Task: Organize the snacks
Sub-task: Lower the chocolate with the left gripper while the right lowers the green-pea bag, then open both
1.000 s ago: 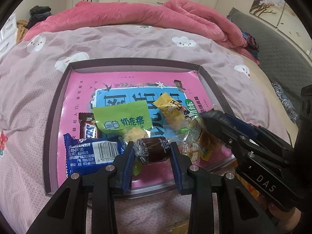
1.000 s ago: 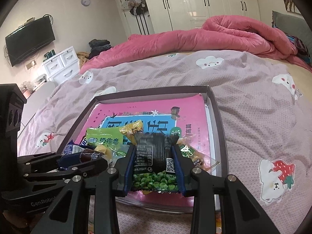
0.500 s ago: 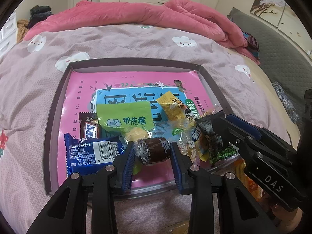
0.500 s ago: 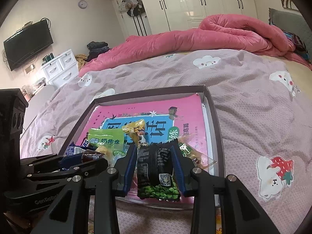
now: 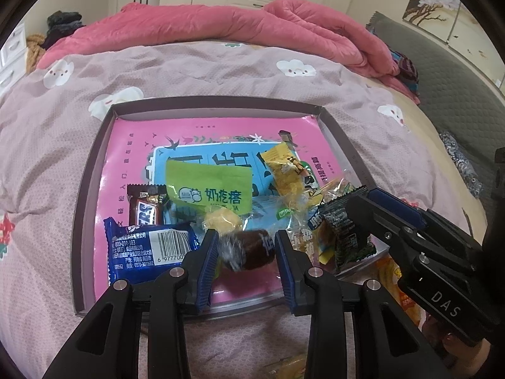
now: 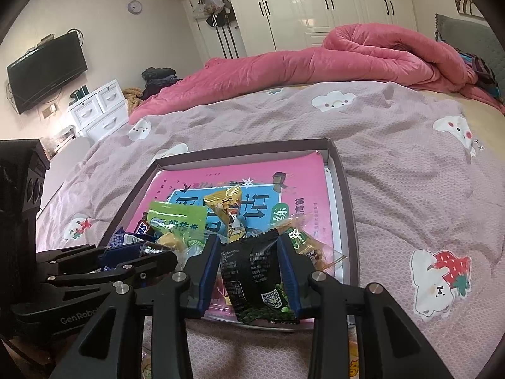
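A shallow dark tray (image 5: 221, 102) with a pink book lining lies on the bed and holds several snacks: a green packet (image 5: 210, 189), a blue packet (image 5: 148, 249), a chocolate bar (image 5: 146, 208), a yellow packet (image 5: 282, 167). My left gripper (image 5: 246, 249) is shut on a brown wrapped candy (image 5: 252, 248) over the tray's near edge. My right gripper (image 6: 249, 268) is shut on a black green-pea packet (image 6: 255, 278) above the tray's near right corner; that gripper also shows in the left wrist view (image 5: 363, 208).
The tray (image 6: 344, 189) sits on a mauve bedspread (image 6: 394, 158) with cloud prints. A pink duvet (image 5: 221, 22) is heaped at the far side. Loose yellow snack packets (image 5: 394, 281) lie on the bed near the tray's front. A dresser and TV stand far left.
My right gripper has carried the black pea packet forward over the tray's near right corner. My left gripper has held still with the brown candy.
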Tool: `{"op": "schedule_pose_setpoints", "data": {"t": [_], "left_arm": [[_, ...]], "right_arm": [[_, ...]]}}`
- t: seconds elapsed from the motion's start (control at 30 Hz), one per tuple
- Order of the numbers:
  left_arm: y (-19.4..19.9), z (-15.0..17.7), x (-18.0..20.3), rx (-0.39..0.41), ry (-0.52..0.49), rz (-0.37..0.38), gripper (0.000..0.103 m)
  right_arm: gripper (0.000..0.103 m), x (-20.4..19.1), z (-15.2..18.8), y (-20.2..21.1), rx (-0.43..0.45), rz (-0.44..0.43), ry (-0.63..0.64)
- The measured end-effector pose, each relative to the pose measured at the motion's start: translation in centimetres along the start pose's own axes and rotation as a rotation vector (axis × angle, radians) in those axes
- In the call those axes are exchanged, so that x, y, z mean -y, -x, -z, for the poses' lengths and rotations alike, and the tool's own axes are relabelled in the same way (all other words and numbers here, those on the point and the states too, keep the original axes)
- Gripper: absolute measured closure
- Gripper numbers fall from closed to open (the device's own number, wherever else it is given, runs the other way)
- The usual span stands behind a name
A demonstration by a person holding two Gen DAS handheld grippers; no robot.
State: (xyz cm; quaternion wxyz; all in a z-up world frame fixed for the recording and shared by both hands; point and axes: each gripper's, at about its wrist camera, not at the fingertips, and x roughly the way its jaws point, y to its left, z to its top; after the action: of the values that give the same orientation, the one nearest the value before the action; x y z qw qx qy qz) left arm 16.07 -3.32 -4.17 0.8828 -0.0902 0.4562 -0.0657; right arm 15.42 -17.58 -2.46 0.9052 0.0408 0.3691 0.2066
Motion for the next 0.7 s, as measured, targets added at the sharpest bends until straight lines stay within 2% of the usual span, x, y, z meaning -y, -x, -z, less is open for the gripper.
{"op": "schedule_pose_setpoints", "data": {"t": [0.1, 0.17, 0.4, 0.5, 0.7], "left_arm": [[0.1, 0.0, 0.0, 0.0, -0.001, -0.002, 0.063], [0.2, 0.0, 0.1, -0.002, 0.001, 0.0, 0.058], [0.6, -0.1, 0.2, 0.001, -0.001, -0.01, 0.056], [0.9, -0.2, 0.2, 0.008, 0.0, -0.012, 0.049], [1.4, -0.3, 0.4, 0.016, -0.003, -0.011, 0.044]], "right_arm": [[0.066, 0.0, 0.0, 0.1, 0.002, 0.002, -0.002], [0.066, 0.2, 0.0, 0.2, 0.003, 0.004, -0.005], [0.066, 0.5, -0.1, 0.7, 0.015, 0.007, -0.014], [0.065, 0.6, -0.1, 1.0, 0.023, 0.008, -0.017], [0.06, 0.7, -0.2, 1.6, 0.038, 0.009, -0.023]]}}
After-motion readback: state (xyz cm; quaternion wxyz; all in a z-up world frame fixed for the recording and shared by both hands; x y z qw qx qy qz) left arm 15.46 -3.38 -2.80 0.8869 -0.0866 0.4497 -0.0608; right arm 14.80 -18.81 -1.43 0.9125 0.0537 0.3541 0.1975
